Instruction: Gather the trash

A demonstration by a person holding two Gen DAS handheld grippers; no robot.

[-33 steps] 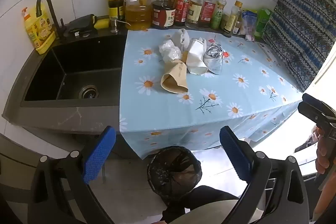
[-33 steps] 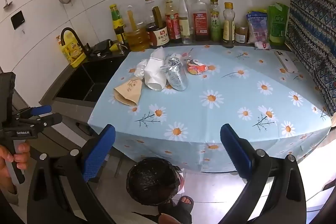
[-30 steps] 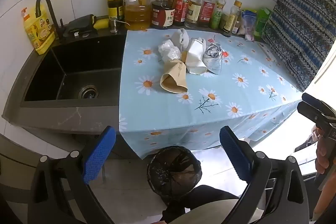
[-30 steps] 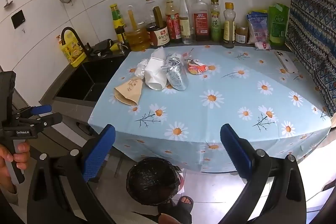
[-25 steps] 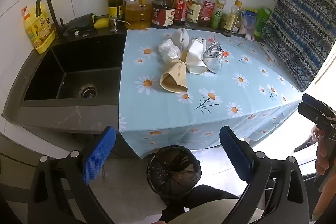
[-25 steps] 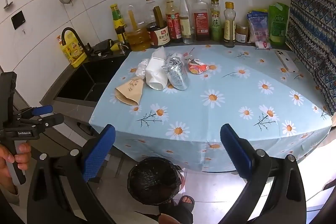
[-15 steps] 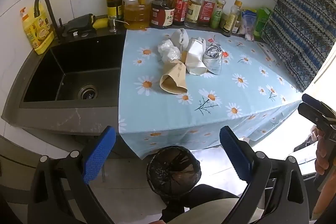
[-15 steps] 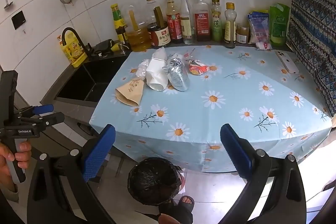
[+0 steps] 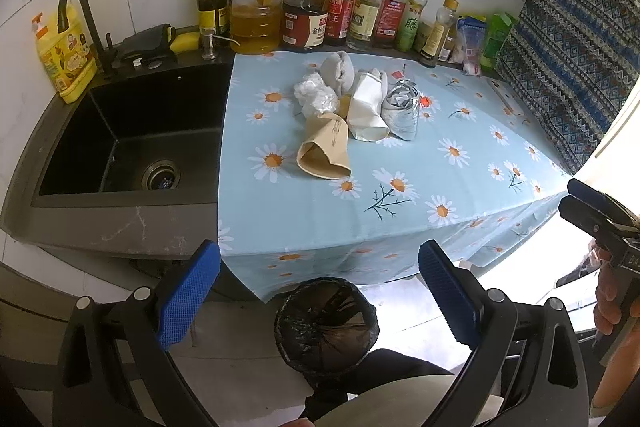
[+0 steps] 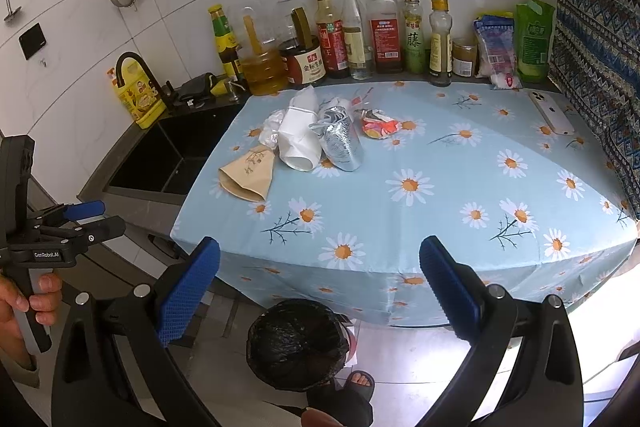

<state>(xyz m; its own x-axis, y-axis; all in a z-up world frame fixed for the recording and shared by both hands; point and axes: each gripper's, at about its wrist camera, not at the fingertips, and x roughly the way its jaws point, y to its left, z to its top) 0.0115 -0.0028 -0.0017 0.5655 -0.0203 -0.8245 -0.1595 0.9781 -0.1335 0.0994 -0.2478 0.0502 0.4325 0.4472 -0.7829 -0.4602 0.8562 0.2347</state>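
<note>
A pile of trash lies on the daisy tablecloth (image 9: 460,131): a brown paper cup (image 9: 326,151), a white paper cup (image 9: 368,109), a crumpled silver bag (image 9: 402,107), clear crumpled plastic (image 9: 314,95), a grey wad (image 9: 338,69). In the right wrist view a red and orange wrapper (image 10: 378,126) lies beside the silver bag (image 10: 340,141). A bin lined with a black bag (image 9: 326,323) stands on the floor below the table edge. My left gripper (image 9: 318,291) is open and empty above the bin. My right gripper (image 10: 320,291) is open and empty, short of the table edge.
A black sink (image 9: 128,139) with a tap is left of the cloth. Several bottles (image 9: 340,11) line the back wall. A white phone (image 10: 550,113) lies at the far right of the cloth. A patterned curtain (image 9: 580,39) hangs at the right.
</note>
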